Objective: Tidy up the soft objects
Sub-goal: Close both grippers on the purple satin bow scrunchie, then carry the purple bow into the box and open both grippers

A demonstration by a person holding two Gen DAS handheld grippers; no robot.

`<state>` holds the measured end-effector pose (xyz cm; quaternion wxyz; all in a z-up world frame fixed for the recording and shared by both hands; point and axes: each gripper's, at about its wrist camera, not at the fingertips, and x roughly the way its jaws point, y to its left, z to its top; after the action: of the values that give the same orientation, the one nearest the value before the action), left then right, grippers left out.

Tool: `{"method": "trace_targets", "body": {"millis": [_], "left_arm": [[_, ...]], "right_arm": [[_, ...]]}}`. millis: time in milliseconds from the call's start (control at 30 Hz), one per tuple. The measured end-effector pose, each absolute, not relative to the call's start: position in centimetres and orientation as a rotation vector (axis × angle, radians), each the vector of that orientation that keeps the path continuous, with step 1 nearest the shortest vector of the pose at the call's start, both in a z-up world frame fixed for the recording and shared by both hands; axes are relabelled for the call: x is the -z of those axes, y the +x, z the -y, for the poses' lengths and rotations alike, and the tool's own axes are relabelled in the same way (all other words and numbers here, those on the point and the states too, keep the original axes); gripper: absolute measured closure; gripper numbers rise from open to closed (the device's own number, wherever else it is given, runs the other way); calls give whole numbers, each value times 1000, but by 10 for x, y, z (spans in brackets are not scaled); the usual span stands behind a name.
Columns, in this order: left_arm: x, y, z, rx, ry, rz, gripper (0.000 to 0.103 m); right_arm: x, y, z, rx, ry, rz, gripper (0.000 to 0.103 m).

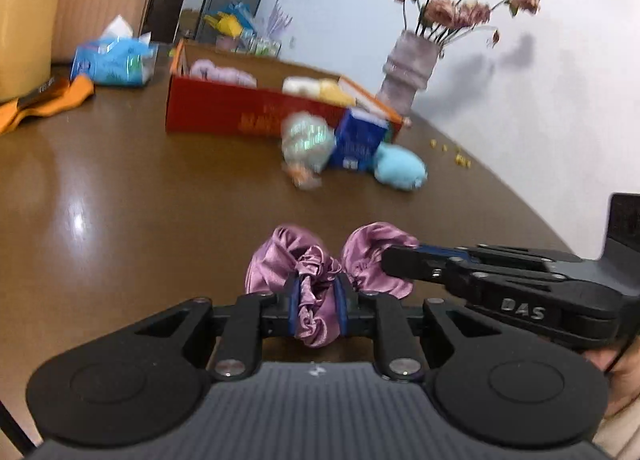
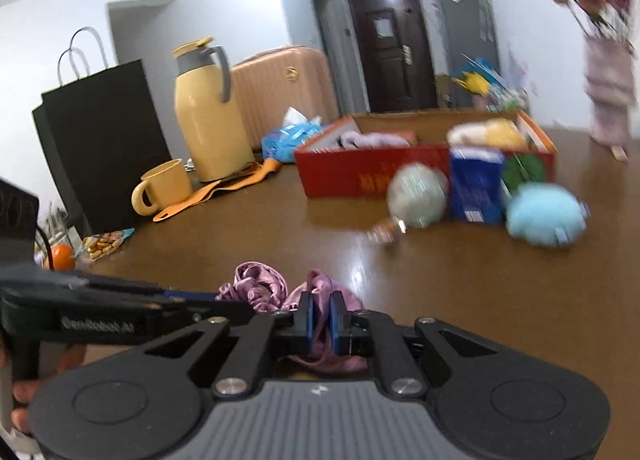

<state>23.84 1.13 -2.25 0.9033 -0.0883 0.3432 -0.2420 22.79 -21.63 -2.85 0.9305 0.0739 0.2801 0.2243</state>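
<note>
Your left gripper (image 1: 318,296) is clamped on the gathered middle of the purple satin scrunchie (image 1: 320,260), low over the brown table (image 1: 120,200). Your right gripper (image 2: 321,318) pinches one of its loops. The red box (image 1: 248,116) sits well beyond.

Yellow thermos jug (image 2: 210,116), on brown table (image 2: 248,228). Beside it, front-left: yellow mug (image 2: 164,186). Behind it: pink suitcase (image 2: 282,90). Left of it: black paper bag (image 2: 104,136). Far right of it: vase of pink flowers (image 1: 412,68).
</note>
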Motion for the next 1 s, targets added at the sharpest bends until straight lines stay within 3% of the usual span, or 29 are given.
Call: {"method": "trace_targets", "body": {"millis": [100, 167, 300, 367, 433, 500, 533, 567, 633, 833, 1000], "left_arm": [[23, 236, -11, 509, -179, -718, 77], [23, 230, -10, 514, -150, -712, 77], [26, 224, -9, 514, -156, -710, 77], [28, 223, -11, 515, -164, -706, 76], [30, 226, -13, 514, -161, -718, 71], [29, 229, -14, 510, -153, -720, 69], [28, 230, -14, 512, -152, -717, 69], [28, 231, -14, 514, -155, -715, 69], [31, 232, -16, 531, -169, -723, 72], [26, 243, -16, 552, -205, -704, 82], [-2, 271, -16, 605, -239, -618, 86]], "right_arm": [[34, 216, 224, -439, 184, -578, 94], [35, 210, 226, -434, 181, -574, 86], [29, 204, 232, -426, 206, -538, 81], [27, 207, 233, -410, 215, -516, 59], [30, 213, 229, -387, 191, -514, 52], [36, 221, 228, -381, 199, -533, 59], [40, 225, 229, -395, 222, -556, 72], [43, 228, 230, -417, 246, -567, 79], [44, 232, 232, -441, 275, -576, 85], [39, 238, 233, -459, 262, -565, 95], [15, 261, 245, -465, 279, -506, 96]]}}
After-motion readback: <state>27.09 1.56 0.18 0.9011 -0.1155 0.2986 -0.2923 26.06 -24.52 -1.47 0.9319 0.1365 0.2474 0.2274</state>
